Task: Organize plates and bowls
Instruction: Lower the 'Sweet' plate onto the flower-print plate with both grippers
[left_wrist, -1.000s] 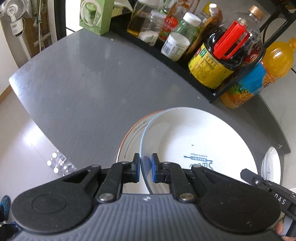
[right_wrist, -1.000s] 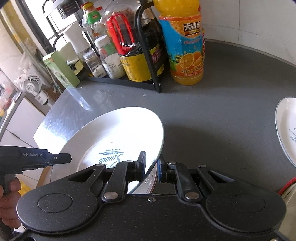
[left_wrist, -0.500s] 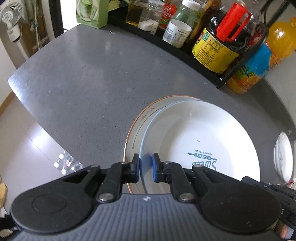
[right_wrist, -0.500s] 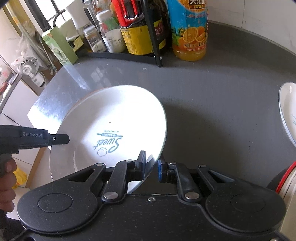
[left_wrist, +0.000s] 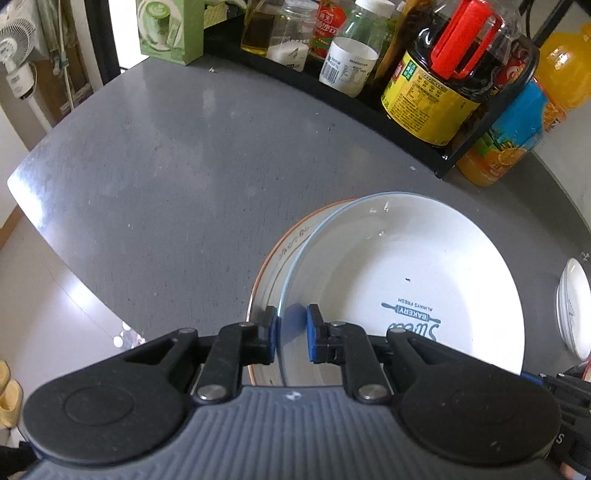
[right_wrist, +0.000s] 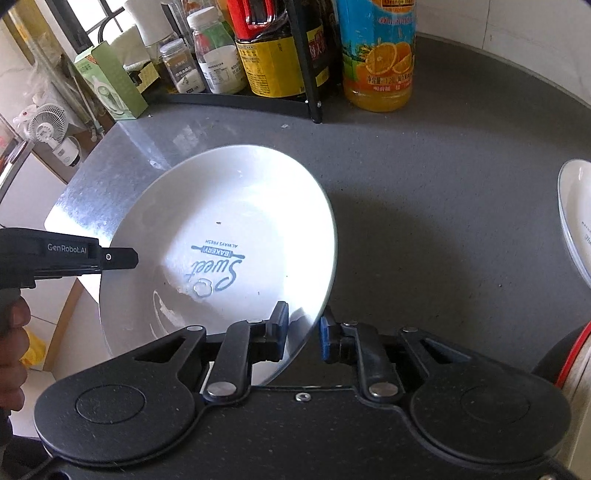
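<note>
**A:** Checked the left wrist view yet? Spotted the white "Sweet Bakery" plate (left_wrist: 406, 280) anywhere?

**B:** Yep, found it at about 5 o'clock on the dark grey countertop (left_wrist: 184, 166). Looked stacked on an orange-rimmed plate (left_wrist: 284, 251), with only a sliver of that one peeking out at 9 o'clock. Didn't sit dead centre, leaned off toward 3 o'clock.

**A:** And the left gripper (left_wrist: 291, 332)?

**B:** Saw it at 6 o'clock, spread a bit, blue pads either side of the white plate's near rim. Noticed a gap beside the right-hand pad, so not pinched.

**A:** Same deal for the right gripper (right_wrist: 303, 332)?

**B:** Pretty much. Straddled the rim at the plate's 5 o'clock, parted, daylight showing by the right-hand pad. Caught the logo reading upside down from there.

**A:** Anything else around?

**B:** Clocked a black rack (right_wrist: 310, 74) of bottles at 12 o'clock, with a soy sauce jug (left_wrist: 443, 85) in it and an orange juice bottle (right_wrist: 376, 66) just beside it. Also glimpsed another white dish (right_wrist: 576, 221) at 3 o'clock, well apart from the stack. Couldn't tell plate or bowl.
</note>
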